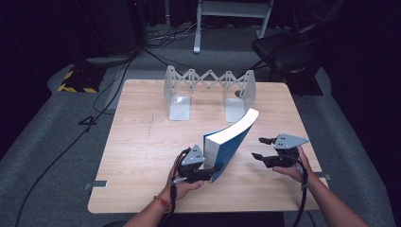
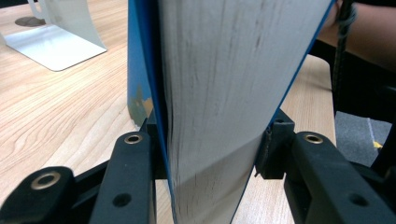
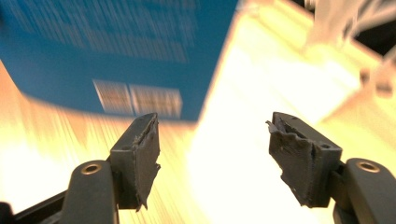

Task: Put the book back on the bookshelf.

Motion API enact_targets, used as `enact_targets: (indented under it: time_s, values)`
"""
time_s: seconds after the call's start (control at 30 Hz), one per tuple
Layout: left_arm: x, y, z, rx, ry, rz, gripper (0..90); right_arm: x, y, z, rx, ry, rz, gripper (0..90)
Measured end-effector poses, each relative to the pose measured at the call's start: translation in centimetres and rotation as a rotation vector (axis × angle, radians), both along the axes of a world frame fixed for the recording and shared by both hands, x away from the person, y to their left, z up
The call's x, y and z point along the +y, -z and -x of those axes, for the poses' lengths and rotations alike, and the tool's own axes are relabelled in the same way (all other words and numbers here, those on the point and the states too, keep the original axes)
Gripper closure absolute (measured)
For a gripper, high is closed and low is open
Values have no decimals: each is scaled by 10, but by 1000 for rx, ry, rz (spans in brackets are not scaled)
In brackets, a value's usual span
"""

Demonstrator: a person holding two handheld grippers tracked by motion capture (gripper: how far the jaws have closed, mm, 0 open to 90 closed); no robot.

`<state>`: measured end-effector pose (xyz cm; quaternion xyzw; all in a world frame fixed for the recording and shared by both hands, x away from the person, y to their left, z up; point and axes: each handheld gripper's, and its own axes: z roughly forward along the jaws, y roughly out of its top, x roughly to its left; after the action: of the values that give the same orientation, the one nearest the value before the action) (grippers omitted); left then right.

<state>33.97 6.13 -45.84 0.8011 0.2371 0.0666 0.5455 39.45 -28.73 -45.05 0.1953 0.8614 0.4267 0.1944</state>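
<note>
Broadly, we start with the table (image 1: 142, 142), a pale wood-grain top, matt and flat, with good friction for anything stood on it. At its far edge stands the bookend rack (image 1: 209, 92), thin white sheet metal with a zigzag lattice between two upright L-shaped ends; it looks stiff but light enough to slide if pushed.

Near the middle, a little to the right, is the book (image 1: 230, 144): a thick paperback with a glossy blue cover and a cream page block, tilted on one near corner, its far end lifted toward the rack. We judge it fairly heavy and floppy; the block already bows along its length, and the slick cover could slip. It is best taken across the full thickness, close to the spine, with a second hold farther along.

Our left gripper (image 1: 209, 172) clamps the book's near lower end, pads pressing both covers. Our right gripper (image 1: 261, 148) hangs just right of the book, its jaws spread wide with nothing between them; the rubber pads (image 3: 144, 154) look worn and torn.
</note>
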Motion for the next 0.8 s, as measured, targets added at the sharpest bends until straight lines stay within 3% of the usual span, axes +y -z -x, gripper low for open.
enact_targets:
  time_s: [0.13, 0.23, 0.33, 0.43, 0.57, 0.8]
  values:
    - [5, 0, -3, 9, -3, 6, 590, -23, 19, -6, 41, 18, 72, 346]
    - [7, 0, -4, 13, 4, 10, 591, -37, 30, -14, 98, 37, 66, 332]
    - [8, -1, -4, 6, 23, 0, 591, -47, 38, -20, 172, 49, 25, 319]
    - [11, -2, -5, 7, 49, -11, 591, -51, 44, -21, 188, 57, 28, 312]
    - [19, -2, -8, 25, 88, -6, 591, -51, 47, -21, 205, 58, -7, 302]
    - [25, -4, -11, 31, 133, -22, 590, -48, 52, -23, 212, 59, 4, 309]
